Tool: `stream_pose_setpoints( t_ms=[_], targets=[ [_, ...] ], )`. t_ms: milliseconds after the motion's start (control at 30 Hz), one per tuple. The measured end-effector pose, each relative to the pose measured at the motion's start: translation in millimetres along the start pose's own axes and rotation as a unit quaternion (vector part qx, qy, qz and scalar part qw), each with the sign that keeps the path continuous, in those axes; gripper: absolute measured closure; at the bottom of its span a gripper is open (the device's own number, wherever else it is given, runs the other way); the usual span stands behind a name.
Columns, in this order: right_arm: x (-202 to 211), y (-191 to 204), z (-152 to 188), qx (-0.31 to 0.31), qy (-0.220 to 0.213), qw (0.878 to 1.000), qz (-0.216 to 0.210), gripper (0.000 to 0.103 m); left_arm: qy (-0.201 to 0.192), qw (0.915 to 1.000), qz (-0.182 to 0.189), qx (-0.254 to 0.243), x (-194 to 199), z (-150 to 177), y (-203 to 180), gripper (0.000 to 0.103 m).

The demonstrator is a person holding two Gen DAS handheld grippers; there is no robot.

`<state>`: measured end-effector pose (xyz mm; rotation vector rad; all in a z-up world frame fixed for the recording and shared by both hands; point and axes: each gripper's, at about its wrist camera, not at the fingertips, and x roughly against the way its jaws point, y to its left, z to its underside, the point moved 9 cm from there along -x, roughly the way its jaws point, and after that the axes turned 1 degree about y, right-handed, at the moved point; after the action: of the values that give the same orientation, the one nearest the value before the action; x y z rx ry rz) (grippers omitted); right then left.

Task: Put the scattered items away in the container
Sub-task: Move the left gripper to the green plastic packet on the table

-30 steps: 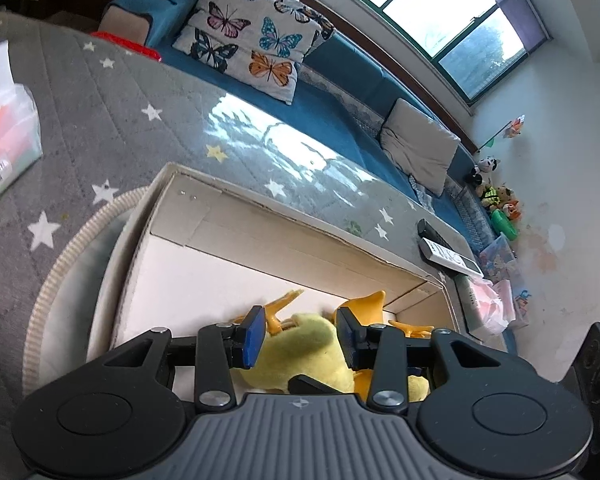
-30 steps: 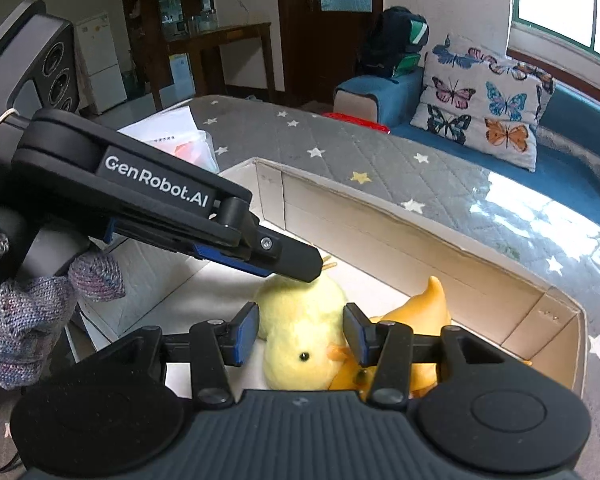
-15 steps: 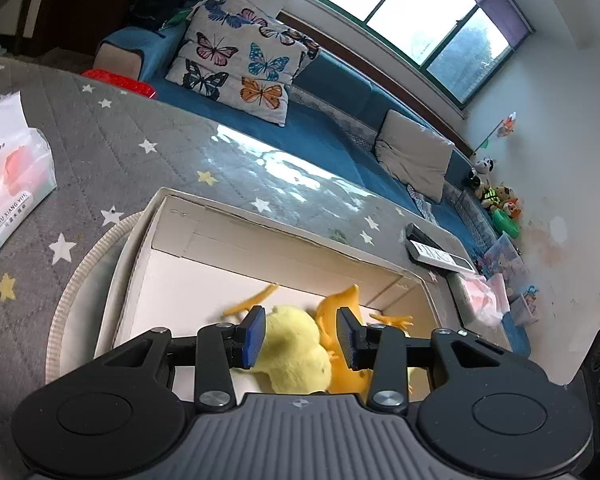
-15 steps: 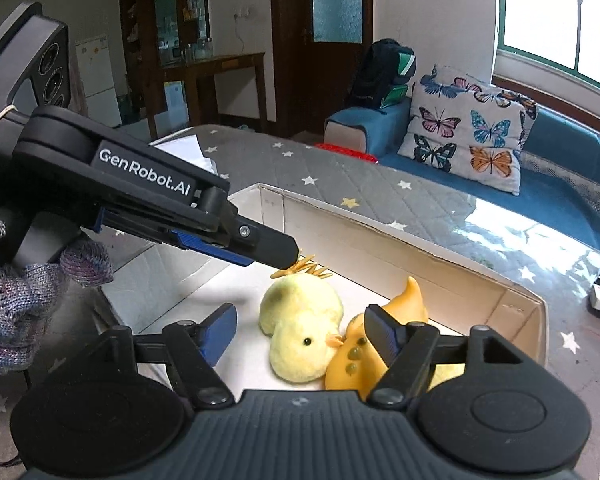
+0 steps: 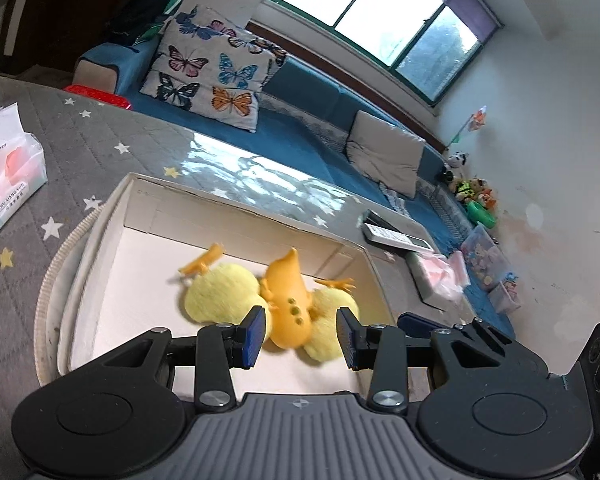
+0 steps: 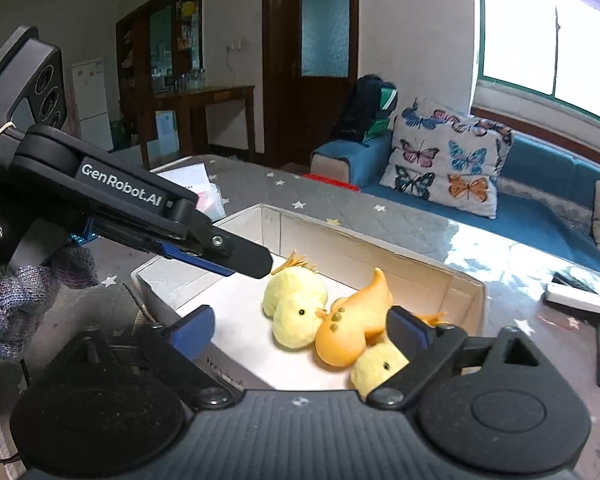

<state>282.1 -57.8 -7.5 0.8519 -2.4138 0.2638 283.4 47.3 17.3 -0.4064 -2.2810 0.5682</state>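
Toys settled in box, both claws backing away empty.

Left view: left claw [image 5: 300, 336] held apart over the cardboard box [image 5: 244, 210], pinching nothing; two yellow plush chicks [image 5: 220, 296] and an orange toy [image 5: 288, 300] lay together inside, likely just dropped; seen from further back than a second ago. Right view: right claw [image 6: 300, 330], earlier closed around a chick [image 6: 294, 310], had just been opening and stood wide, nothing gripped, toys resting below in the box [image 6: 380, 246].
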Motion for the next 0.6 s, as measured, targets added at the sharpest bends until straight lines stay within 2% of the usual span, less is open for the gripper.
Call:
stream_pose_setpoints(
  t_ms=[233, 600],
  targets=[
    [31.3, 3.6, 18.9, 0.000, -0.012, 1.000, 0.005, 0.000, 0.007, 0.9999, 0.009, -0.009, 10.5, 22.4, -14.2, 0.062],
    [51.4, 7.6, 57.8, -0.013, -0.012, 1.000, 0.010, 0.000, 0.039, 0.9990, 0.020, -0.012, 4.6, 58.7, -24.8, 0.062]
  ],
)
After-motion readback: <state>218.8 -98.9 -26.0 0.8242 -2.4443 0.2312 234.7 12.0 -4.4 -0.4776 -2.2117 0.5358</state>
